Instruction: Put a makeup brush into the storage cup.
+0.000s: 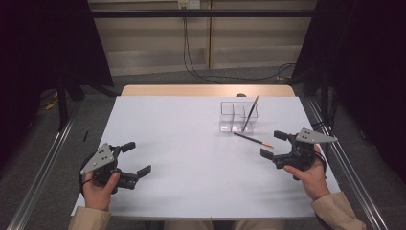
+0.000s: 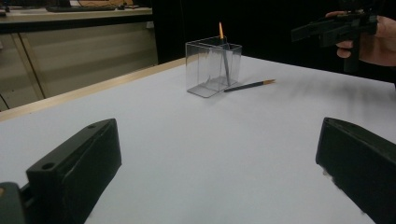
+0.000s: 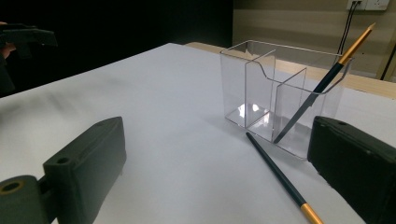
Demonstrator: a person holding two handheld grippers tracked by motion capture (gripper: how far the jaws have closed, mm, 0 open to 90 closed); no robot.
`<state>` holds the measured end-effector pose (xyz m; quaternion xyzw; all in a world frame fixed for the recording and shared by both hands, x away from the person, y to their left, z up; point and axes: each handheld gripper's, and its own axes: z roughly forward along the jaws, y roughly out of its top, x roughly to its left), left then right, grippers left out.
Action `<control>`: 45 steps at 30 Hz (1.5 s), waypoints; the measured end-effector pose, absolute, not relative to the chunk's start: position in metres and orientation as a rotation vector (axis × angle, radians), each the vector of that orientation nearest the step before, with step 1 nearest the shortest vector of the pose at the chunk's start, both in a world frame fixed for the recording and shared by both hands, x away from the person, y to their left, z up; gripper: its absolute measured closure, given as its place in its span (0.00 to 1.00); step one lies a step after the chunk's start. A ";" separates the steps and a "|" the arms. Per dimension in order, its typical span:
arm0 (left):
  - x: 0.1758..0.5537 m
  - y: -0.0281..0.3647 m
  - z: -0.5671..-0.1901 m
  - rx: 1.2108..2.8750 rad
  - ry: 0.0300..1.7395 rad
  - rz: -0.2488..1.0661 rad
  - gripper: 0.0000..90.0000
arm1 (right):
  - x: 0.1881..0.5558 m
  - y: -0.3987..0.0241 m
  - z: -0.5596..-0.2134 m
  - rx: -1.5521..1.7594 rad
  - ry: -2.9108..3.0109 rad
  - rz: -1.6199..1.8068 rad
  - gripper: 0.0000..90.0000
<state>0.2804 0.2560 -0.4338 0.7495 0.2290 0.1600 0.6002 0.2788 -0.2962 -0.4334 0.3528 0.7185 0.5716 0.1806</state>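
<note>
One pencil (image 1: 252,139) lay flat right of centre, just before the clear organizer (image 1: 238,116) holding another (image 1: 250,113). Right gripper (image 1: 274,144) hovered near it, released; left gripper (image 1: 134,157) idled, gaping. Next: likely descend and pinch.

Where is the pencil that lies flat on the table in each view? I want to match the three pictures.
High view: the lying pencil is right of centre, just in front of the clear holder.
Left gripper view: upper middle, right of the holder's base.
Right gripper view: lower right, running toward the bottom edge.
Shared landmark: the clear holder with a second pencil leaning in it.
</note>
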 end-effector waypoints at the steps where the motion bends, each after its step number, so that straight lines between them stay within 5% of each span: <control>1: 0.281 0.255 -0.434 1.740 0.532 0.361 0.00 | 0.279 -0.296 -0.433 0.999 2.033 1.612 0.04; 45: 0.282 0.251 -0.433 1.751 0.527 0.366 0.00 | 0.330 -0.301 -0.437 1.079 2.123 1.432 0.07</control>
